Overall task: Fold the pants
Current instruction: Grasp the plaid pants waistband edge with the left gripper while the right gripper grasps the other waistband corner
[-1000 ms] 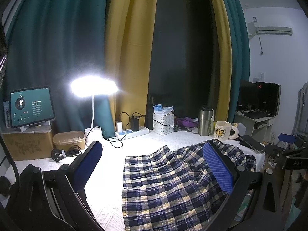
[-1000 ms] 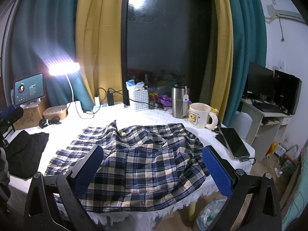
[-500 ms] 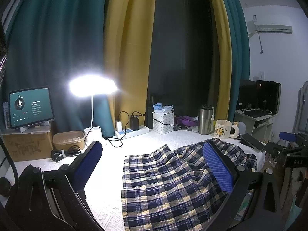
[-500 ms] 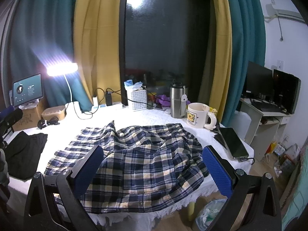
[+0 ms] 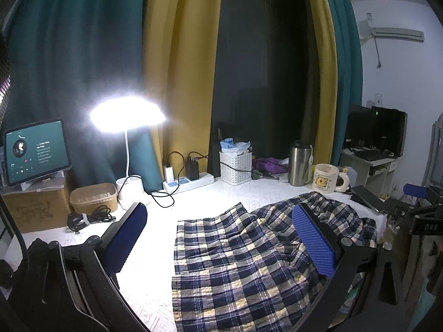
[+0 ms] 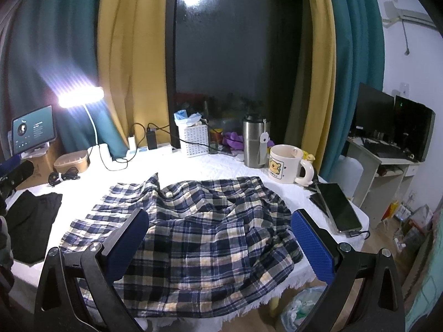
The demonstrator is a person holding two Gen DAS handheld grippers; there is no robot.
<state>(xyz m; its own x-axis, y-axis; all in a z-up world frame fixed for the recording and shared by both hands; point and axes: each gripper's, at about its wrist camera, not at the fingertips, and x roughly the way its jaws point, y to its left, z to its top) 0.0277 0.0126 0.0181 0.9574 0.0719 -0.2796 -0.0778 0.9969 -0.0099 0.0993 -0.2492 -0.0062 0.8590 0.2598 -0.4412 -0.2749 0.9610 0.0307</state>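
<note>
the plaid pants (image 6: 193, 221) lie rumpled over the middle and near right part of the table (image 6: 216, 166), one end spread flat toward the left edge and the bunched end spilling slightly over the near edge. the left gripper (image 5: 221, 238) hangs above the flatter end with its blue pads wide apart and nothing between them; the right gripper (image 6: 221, 243) hovers over the crumpled end, jaws likewise spread and empty. no fold looks started, so the step in hand seems to be the first grasp. it would go best if each gripper came down on an outer hem or corner, pinched only one layer cleanly, and drew the cloth taut before carrying one half across the other, since the ridge of wrinkles through the middle would otherwise be trapped inside the fold. the phone (image 6: 339, 207) lies just beside the cloth at the right edge, and the mug (image 6: 288, 164) and steel flask (image 6: 254, 144) stand close behind near the far right corner, so a wide sweep there could knock them. a dark garment (image 6: 30, 221) rests at the left edge, and the lamp (image 5: 127, 116), cables and white basket (image 5: 235, 163) line the far edge, well apart.
</note>
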